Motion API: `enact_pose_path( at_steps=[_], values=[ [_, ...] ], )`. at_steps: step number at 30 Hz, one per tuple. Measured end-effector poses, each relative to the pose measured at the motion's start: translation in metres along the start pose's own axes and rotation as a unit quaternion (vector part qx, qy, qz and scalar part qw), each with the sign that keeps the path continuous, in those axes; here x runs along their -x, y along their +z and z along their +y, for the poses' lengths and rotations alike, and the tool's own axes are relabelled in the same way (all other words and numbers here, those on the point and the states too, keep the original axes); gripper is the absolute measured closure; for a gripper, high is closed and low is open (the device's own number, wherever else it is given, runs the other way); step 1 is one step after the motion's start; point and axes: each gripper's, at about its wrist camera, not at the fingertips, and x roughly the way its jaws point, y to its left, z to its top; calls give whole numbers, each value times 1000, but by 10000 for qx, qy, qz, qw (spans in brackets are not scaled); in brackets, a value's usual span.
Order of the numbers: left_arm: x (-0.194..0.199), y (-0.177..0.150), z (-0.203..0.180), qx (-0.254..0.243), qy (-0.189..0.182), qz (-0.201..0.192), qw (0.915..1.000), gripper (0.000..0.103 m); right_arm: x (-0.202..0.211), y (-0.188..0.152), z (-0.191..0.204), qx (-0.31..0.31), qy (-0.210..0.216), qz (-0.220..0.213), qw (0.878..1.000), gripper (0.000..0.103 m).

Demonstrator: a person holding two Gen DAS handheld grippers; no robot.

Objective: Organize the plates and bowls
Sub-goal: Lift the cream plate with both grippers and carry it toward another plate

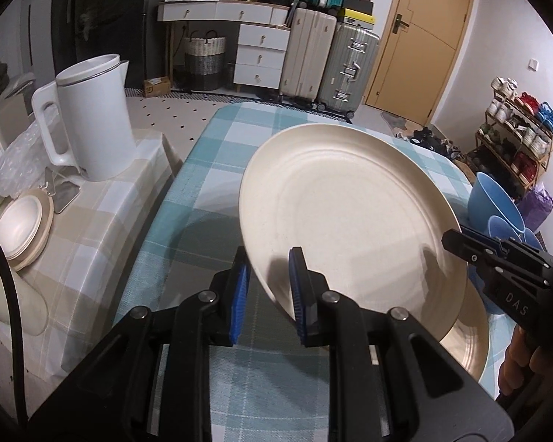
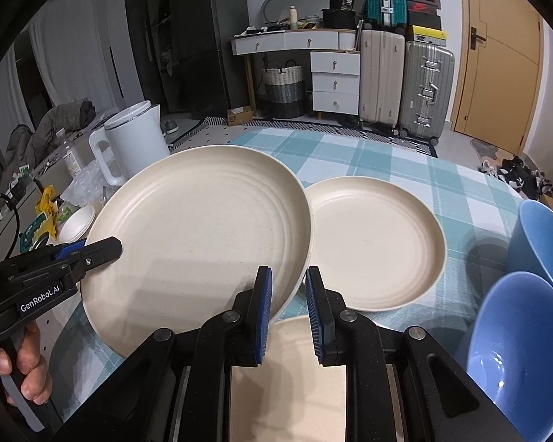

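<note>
A large cream plate is held tilted above the teal checked table, between both grippers. My left gripper has its blue pads on either side of the plate's near rim; it also shows at the plate's left edge in the right wrist view. My right gripper straddles the plate's right rim with a gap around it; it shows in the left wrist view. A second cream plate lies flat on the table. A third plate lies under the held one. Two blue bowls stand at the right.
A white kettle stands on a beige checked side table at the left, with a stack of cream bowls and a plate and plastic bags. Suitcases, drawers and a shoe rack stand beyond the table.
</note>
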Motion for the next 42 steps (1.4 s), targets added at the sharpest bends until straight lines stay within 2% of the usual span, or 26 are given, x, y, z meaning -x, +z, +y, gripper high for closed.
enact_pose_path(
  at_steps=[14, 20, 42],
  values=[
    [19, -6, -38, -388, -219, -11, 9990, 86, 36, -13, -24, -255, -193, -150, 9994, 84],
    [24, -8, -49, -484, -452, 40, 9978, 85, 50, -20, -34, -405, -238, -193, 9987, 84],
    [25, -26, -96, -1246, -582, 288, 9901, 84, 79, -58, -65, -797, -465, -178, 9956, 84]
  ],
)
